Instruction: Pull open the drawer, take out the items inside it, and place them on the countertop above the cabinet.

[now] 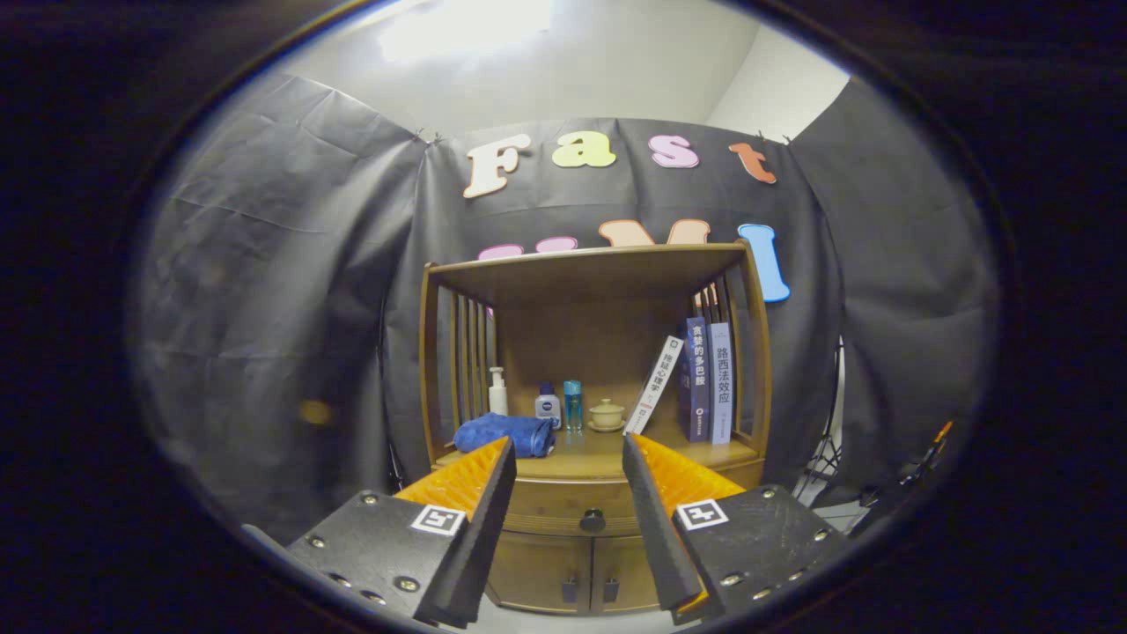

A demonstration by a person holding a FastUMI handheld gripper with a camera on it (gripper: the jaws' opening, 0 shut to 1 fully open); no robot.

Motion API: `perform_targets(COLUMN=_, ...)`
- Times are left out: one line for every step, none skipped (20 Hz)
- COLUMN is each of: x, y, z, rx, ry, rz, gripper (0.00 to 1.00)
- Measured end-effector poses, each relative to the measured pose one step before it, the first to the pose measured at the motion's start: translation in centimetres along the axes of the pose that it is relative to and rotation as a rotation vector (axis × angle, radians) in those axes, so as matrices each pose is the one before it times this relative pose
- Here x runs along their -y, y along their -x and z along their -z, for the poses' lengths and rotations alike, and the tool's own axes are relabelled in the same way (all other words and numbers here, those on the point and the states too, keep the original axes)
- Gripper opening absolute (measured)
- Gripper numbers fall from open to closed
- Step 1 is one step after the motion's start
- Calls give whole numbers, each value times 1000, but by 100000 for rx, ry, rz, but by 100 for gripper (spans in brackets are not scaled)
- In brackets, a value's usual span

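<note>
Gripper [568, 458] spread wide, nothing between the fingers; both fingers point straight ahead at the cabinet, not touching it.

Drawer knob [592, 520]: dark, round, dead ahead in the gap between the fingers, a shade toward the right finger, roughly 5 o'clock from the midpoint of the tips. It sits beyond the fingertips, apart from them. This is the relation the coming move hangs on: approach runs straight forward along the finger axis, with a slight drop.

Drawer [572, 502]: shut, front flush with the cabinet, long axis running 9 to 3 o'clock across the gap. Contents hidden. Below it, two small doors [581, 577].

Countertop [607, 449] just above the drawer, at 12 o'clock from the knob. On it, near to far: a folded blue towel [506, 434] at 10 o'clock from the knob, close behind the left fingertip; then a pump bottle [498, 392], two small bottles [560, 405], a lidded cup [607, 414]; books [704, 379] upright and leaning at 1 o'clock.

Free countertop seems to lie centre front, though the fingers cover part of it.

Judgement: the reach for the knob is the step in hand.
</note>
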State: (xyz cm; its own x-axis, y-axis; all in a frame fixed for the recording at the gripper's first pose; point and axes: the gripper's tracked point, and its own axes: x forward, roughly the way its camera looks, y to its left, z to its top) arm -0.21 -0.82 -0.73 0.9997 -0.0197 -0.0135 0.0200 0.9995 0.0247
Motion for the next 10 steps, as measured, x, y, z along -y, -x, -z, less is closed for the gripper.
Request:
perform_targets(x=21, y=37, z=147, rx=-223, ry=29, rz=21, gripper=73)
perform_targets(x=-26, y=-104, z=28, rx=-332, ry=21, rz=-21, gripper=73)
perform_targets(x=-69, y=-36, z=77, rx=-146, ry=41, rz=-239, gripper=73)
perform_targets(x=-59, y=-118, z=6, rx=-115, ry=-35, rz=-264, gripper=73)
perform_targets(x=-89, y=43, z=102, rx=-167, ry=-58, rz=-272, gripper=72)
perform_targets(x=47, y=-77, z=71, rx=-263, ry=-44, rz=-113, gripper=72)
perform_targets(x=-12, y=-32, z=153, rx=-155, ry=-17, rz=-117, gripper=72)
perform_targets(x=43, y=-156, z=23, rx=-118, ry=-68, rz=-102, gripper=72)
perform_targets(x=28, y=-128, z=164, rx=-38, ry=-227, rz=-271, gripper=73)
perform_targets(x=27, y=-165, z=101, rx=-140, ry=-357, rz=-225, gripper=73)
